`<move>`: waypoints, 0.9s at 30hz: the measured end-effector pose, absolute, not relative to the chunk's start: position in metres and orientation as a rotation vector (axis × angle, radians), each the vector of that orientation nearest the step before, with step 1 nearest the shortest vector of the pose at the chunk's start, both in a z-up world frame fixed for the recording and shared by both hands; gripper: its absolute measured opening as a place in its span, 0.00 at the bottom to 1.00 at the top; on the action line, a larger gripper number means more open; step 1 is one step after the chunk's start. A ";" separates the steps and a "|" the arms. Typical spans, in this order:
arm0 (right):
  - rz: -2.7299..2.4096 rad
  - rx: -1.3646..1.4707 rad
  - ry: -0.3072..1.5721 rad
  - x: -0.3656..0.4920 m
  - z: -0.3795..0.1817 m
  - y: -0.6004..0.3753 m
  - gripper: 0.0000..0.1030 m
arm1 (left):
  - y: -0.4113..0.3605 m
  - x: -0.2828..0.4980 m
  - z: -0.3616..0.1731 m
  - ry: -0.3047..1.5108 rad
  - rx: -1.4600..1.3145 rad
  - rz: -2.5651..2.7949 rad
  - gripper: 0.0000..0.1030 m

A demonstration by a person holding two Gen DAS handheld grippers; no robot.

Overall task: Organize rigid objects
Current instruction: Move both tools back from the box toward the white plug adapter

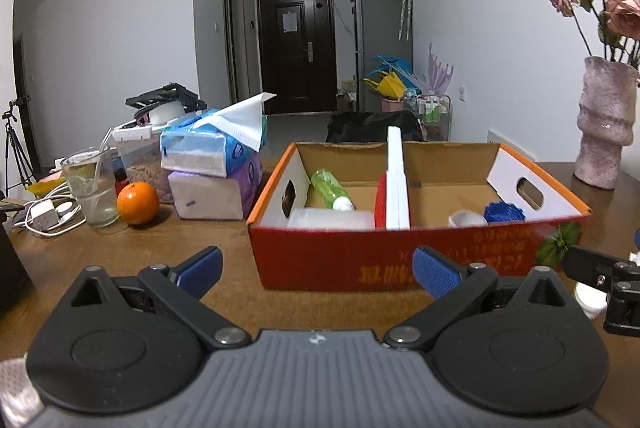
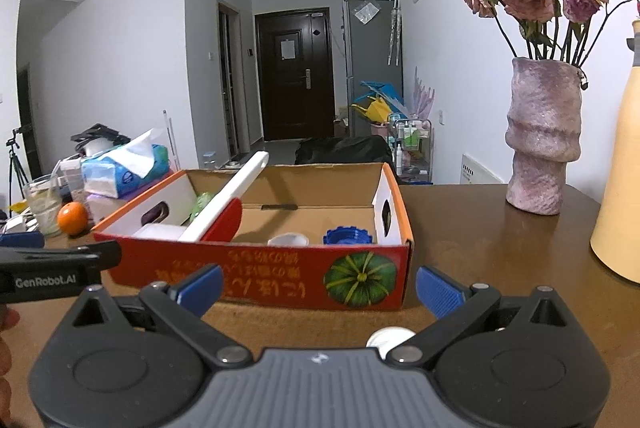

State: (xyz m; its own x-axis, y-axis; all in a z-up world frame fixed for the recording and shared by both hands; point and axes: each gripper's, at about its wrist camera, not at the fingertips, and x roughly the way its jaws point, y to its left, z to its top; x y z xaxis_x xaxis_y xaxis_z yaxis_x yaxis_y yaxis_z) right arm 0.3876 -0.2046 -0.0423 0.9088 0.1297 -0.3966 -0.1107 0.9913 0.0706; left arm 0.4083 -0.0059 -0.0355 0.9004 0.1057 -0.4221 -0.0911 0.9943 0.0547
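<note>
Under the right gripper (image 2: 318, 286), fingers wide like the left gripper's (image 1: 318, 268), a white cap (image 2: 386, 340) looks light, stiff; pinch its rim.

The left gripper (image 1: 316, 270) is held wide open, empty; beyond its fingertips the divided cardboard box (image 1: 360, 260) is seen, 2 compartments.

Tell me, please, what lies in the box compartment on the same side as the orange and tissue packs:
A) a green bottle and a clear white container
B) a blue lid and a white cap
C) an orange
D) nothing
A: in the left wrist view the green bottle and the clear white container lie left of the white divider in the box, nearest the orange.
</note>
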 end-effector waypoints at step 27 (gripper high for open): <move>0.205 -0.036 0.486 0.318 -0.062 -0.192 0.99 | 0.013 0.338 -0.054 0.554 -0.004 0.018 1.00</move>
